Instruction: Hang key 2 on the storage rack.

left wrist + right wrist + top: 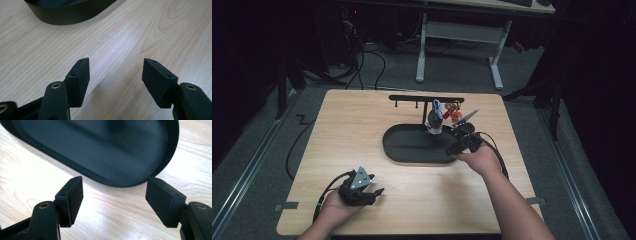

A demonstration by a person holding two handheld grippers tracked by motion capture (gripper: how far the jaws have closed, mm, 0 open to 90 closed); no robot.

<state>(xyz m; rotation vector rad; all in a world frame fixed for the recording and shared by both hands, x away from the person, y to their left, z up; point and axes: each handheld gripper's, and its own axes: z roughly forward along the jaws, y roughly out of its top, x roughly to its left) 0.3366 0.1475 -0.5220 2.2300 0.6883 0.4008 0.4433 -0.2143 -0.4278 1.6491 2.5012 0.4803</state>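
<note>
A black oval tray [404, 150] lies in the middle of the wooden table [362, 120], with a black T-shaped rack [426, 98] rising from its far side. Small toys hang by the rack's post: a blue and white one [435, 117] and an orange one [454, 114]. My right gripper [451, 150] hovers at the tray's right end, open and empty. In the right gripper view the tray's rounded end [100, 147] lies just beyond the right gripper [115, 180]. My left gripper [378, 192] rests open near the front left. In the left gripper view the left gripper [116, 61] holds nothing over bare wood, and the tray [67, 15] is farther off.
The table's front edge [412, 233] is close behind both hands. Cables trail from each gripper, and another runs off the table's left side [294, 145]. A white desk frame [459, 40] stands on the floor beyond the table.
</note>
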